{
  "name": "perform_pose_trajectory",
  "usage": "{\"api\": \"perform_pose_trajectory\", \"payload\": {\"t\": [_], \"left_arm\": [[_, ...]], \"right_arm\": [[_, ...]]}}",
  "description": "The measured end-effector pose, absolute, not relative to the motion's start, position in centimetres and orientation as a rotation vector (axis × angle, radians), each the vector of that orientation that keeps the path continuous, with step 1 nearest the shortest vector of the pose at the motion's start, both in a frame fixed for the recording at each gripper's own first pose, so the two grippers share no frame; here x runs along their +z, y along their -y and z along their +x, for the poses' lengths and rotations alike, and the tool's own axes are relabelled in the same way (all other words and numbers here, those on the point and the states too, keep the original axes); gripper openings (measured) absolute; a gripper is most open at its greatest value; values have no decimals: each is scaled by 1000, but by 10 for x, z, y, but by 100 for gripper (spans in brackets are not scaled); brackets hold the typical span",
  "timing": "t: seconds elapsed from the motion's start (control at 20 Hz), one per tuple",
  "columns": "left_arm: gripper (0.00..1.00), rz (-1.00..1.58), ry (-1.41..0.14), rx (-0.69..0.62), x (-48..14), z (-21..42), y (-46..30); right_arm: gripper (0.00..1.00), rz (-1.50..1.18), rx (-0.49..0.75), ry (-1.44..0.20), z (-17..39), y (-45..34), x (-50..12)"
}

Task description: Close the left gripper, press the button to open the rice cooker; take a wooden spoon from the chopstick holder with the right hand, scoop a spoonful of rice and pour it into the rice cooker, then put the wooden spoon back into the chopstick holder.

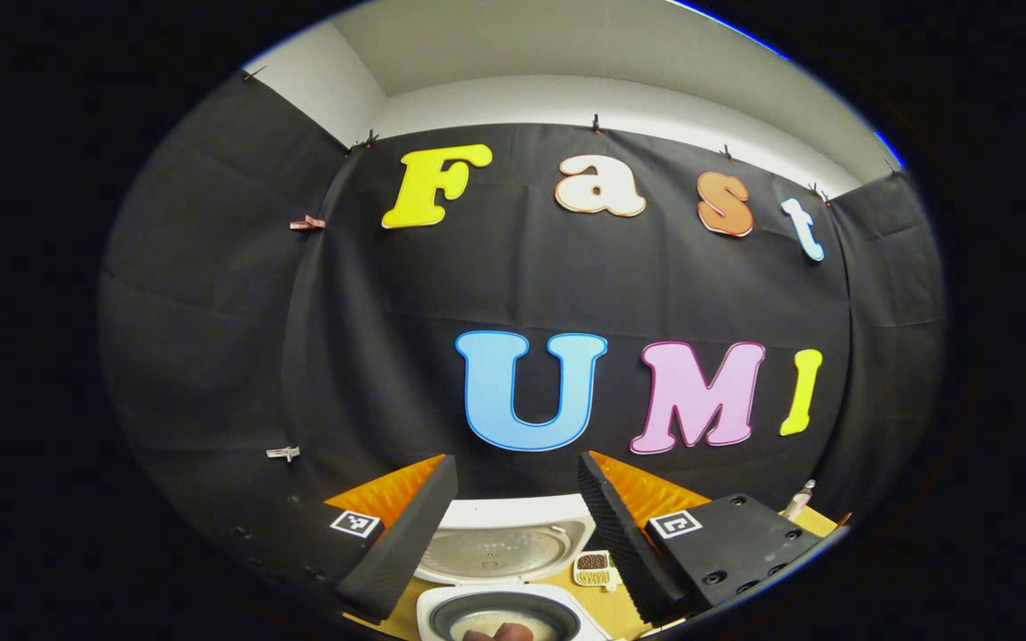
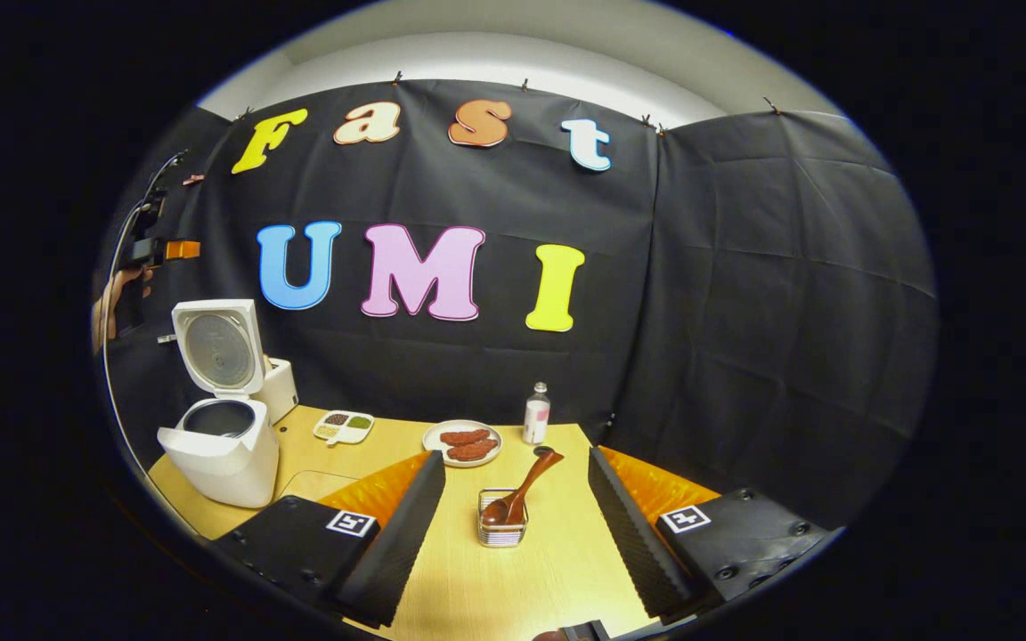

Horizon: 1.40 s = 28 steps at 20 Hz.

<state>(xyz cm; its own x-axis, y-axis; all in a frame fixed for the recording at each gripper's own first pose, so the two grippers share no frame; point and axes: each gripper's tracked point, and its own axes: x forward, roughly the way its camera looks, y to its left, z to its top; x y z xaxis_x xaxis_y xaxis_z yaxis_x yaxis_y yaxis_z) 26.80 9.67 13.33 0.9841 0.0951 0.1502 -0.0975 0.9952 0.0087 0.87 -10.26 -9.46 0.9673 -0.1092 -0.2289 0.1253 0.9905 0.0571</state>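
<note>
Jaws of both the left gripper and the right gripper stand wide, holding nothing. Below the left one, at 6 o'clock, sits the rice cooker, lid up. Between the right gripper's fingers the chopstick holder stands on the worktop with the wooden spoon leaning toward 1 o'clock.

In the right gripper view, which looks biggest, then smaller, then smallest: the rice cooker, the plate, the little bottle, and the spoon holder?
1. Rice cooker, biggest by far, lid open.
2. Plate.
3. Chopstick holder and bottle look about alike; the holder sits nearer the camera, so I won't rank those two.
</note>
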Motion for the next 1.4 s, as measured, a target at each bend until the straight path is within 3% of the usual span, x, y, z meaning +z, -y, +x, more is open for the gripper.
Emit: {"api": "perform_pose_trajectory", "payload": {"t": [0.3, 0.7, 1.0, 1.4], "left_arm": [[94, 82, 73, 153, 104, 363, -135], [91, 170, -51, 161, 49, 425, -155], [95, 80, -89, 144, 36, 414, -149], [98, 47, -161, 142, 1, 342, -128]], "right_arm": [[98, 44, -203, -254, -21, 106, -93], [98, 6, -252, -262, -31, 92, -91], [98, 26, -218, -262, -20, 80, -88], [98, 72, -146, -257, -22, 84, -86]]}}
